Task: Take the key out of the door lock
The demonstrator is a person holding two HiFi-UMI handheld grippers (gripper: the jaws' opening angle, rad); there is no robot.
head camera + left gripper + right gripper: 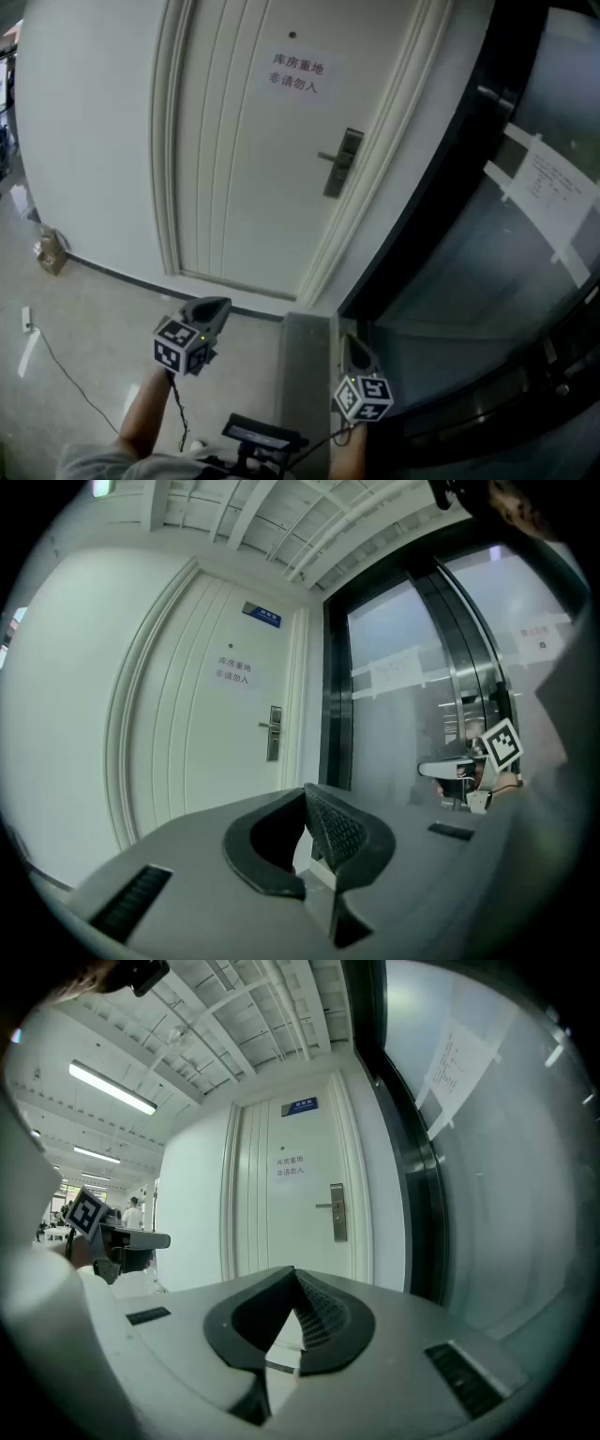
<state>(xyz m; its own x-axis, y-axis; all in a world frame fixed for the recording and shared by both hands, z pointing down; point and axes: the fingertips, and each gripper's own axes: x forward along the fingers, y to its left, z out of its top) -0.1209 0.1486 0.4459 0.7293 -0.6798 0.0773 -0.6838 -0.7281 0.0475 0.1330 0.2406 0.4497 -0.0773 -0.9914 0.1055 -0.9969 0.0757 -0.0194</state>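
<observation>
Standing well back from the white door (234,169), the person holds both tools low, and neither one is near the lock plate (343,161). The left gripper (307,799) has its jaws pressed together with nothing between them, and the right gripper (294,1279) is the same, closed and empty. The key itself I cannot make out. From here the plate is too small, so I only suppose that the key sits in it under the handle (328,156).

Several things can go wrong from this point. If a gripper arrives at the lock with the jaws together like now, it will push on the key head or knock the handle and not take hold. The jaws must come apart before the last approach. Because the key is so small and the handle stands just above it, the pads may close on the handle or on the edge of the plate by mistake. If the key is turned in the cylinder, a straight pull will not free it, and a hard pull can bend it or make the pads slip. A thin grip may also let the key fall to the floor. On the way in there is a cable (66,375) lying on the floor at the person's left, and the dark frame (441,178) of the glass wall is close on the right of the door, so the right gripper could strike it.
</observation>
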